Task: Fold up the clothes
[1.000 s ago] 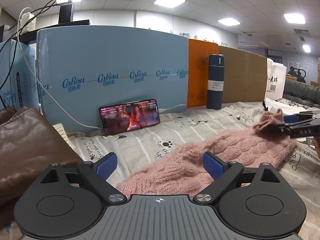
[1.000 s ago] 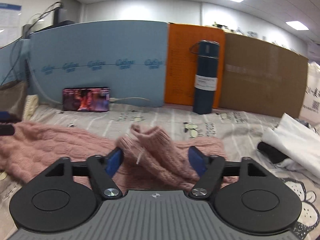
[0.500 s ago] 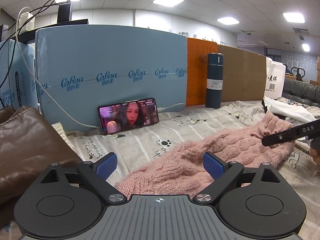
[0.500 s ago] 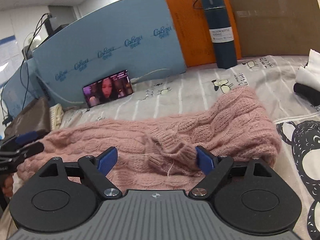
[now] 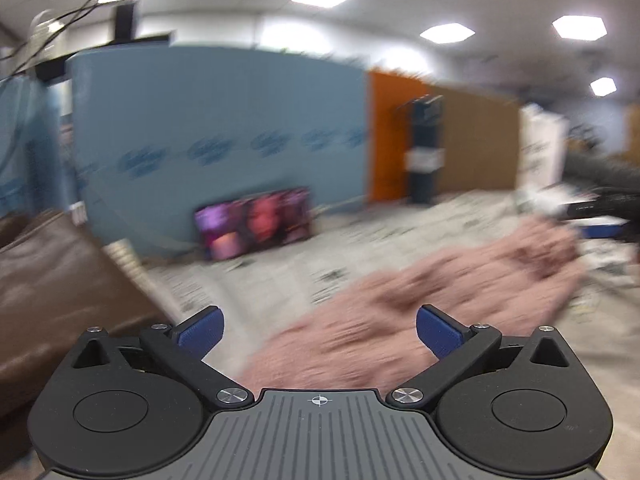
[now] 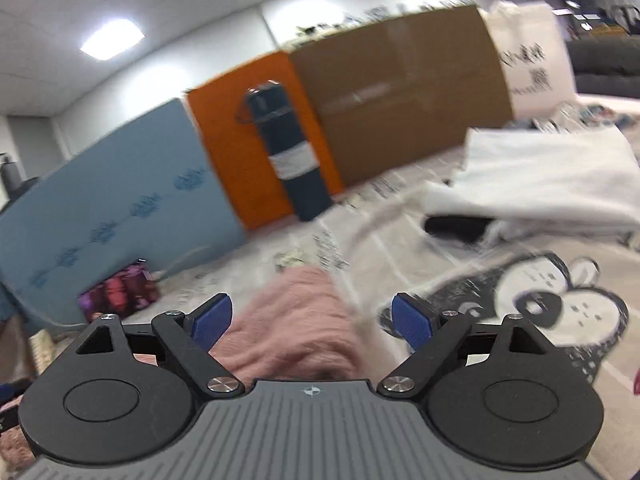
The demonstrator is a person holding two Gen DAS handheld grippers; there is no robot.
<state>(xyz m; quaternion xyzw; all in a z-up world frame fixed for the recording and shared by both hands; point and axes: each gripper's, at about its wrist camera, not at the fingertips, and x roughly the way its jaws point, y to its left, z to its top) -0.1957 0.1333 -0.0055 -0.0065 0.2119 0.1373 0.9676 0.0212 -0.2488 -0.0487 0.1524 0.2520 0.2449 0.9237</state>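
The left tool (image 5: 318,330) stands wide, nothing between its blue pads (image 5: 438,336), and the near end of the pink knitted sweater (image 5: 420,300) lies just ahead of it and below the gap. From there the sweater runs as a long band away to the front right, its long axis slanting across the printed sheet (image 5: 272,276) that covers the table. Its far end reaches the right tool (image 5: 600,210), seen at the right edge of the left view as a dark blurred bar; whether the two touch there cannot be told.

The right tool (image 6: 312,322) is also spread wide and grips nothing. In its own view the rounded end of the sweater (image 6: 294,332) sits between and under its pads (image 6: 412,324), pointing forward, with bare cartoon-printed sheet (image 6: 540,300) open to the front right.

Both views are smeared, so fine detail of the knit is lost.

Left of the left tool a brown leather bag (image 5: 56,280) lies close beside the sweater's near end, with only a narrow strip of sheet between them. Ahead, open sheet stretches to a phone (image 5: 254,222) with a lit screen, leaning against a blue panel (image 5: 220,120). Further right along that back edge come an orange panel (image 5: 394,140), a dark blue flask (image 5: 426,156) standing upright, and a brown cardboard panel (image 5: 480,140).

Ahead and to the right of the right tool, a pile of white cloth (image 6: 540,176) rests on something black (image 6: 456,226), well apart from the sweater.
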